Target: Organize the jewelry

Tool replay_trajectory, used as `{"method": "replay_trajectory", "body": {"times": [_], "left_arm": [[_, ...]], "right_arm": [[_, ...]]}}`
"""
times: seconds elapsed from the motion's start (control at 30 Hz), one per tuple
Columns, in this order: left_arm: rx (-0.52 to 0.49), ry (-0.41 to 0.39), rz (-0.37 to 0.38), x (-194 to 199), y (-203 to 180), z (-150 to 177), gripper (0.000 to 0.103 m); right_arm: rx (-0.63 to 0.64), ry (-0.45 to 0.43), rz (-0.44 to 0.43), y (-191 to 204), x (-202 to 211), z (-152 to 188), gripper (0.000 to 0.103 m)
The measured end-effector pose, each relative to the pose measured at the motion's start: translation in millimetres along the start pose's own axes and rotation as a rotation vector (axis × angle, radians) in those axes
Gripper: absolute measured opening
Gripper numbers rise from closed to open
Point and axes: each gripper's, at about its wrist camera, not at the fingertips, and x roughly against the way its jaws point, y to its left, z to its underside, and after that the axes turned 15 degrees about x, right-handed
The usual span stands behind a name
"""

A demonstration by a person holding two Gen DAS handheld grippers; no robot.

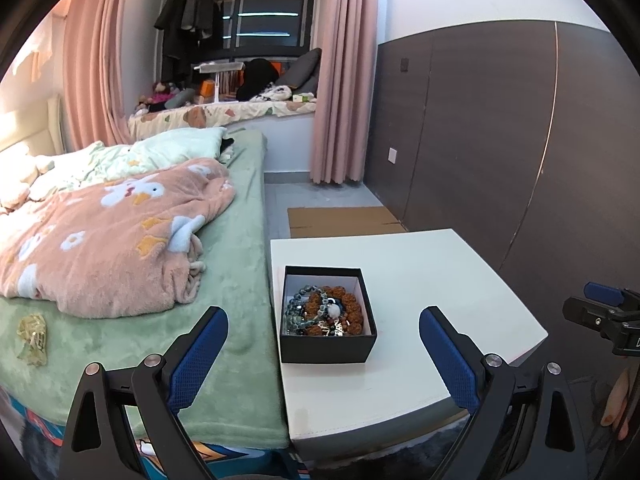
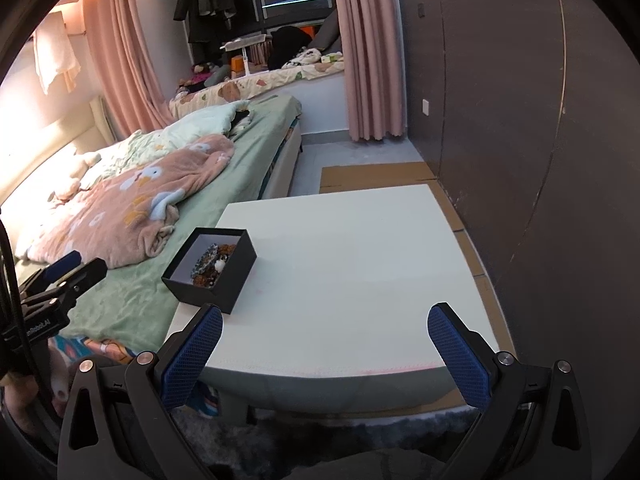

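Bracelets [image 1: 326,310] heaped in the black box [image 1: 326,350] look light, slippery and tangle-prone, best pinched by one strand; both grippers gape wide, empty.

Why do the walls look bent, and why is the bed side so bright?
Left wrist view: the fisheye lens bows the brown wall panel and blacks out the corners. Right wrist view: warm light washes out the headboard, while the black box of beads on the white table stays sharp.

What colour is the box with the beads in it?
Black outside, white inside; the box shows best in the left wrist view.
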Motion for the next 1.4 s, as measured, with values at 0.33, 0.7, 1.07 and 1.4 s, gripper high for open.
{"method": "replay_trajectory", "body": {"times": [0.33, 0.7, 1.07, 1.4], "left_arm": [[0.024, 0.001, 0.006, 1, 4, -4, 0.097], [0.044, -0.002, 0.011, 5, 8, -4, 0.097], [0.04, -0.003, -0.009, 3, 8, -5, 0.097], [0.033, -0.015, -0.022, 4, 11, -3, 0.097]], "right_arm": [[-0.004, 0.002, 0.01, -3, 1, 1, 0.103], [-0.01, 0.009, 0.011, -5, 2, 3, 0.103], [-0.026, 0.016, -0.004, -7, 0, 4, 0.103], [-0.047, 0.018, -0.013, -11, -1, 5, 0.103]]}}
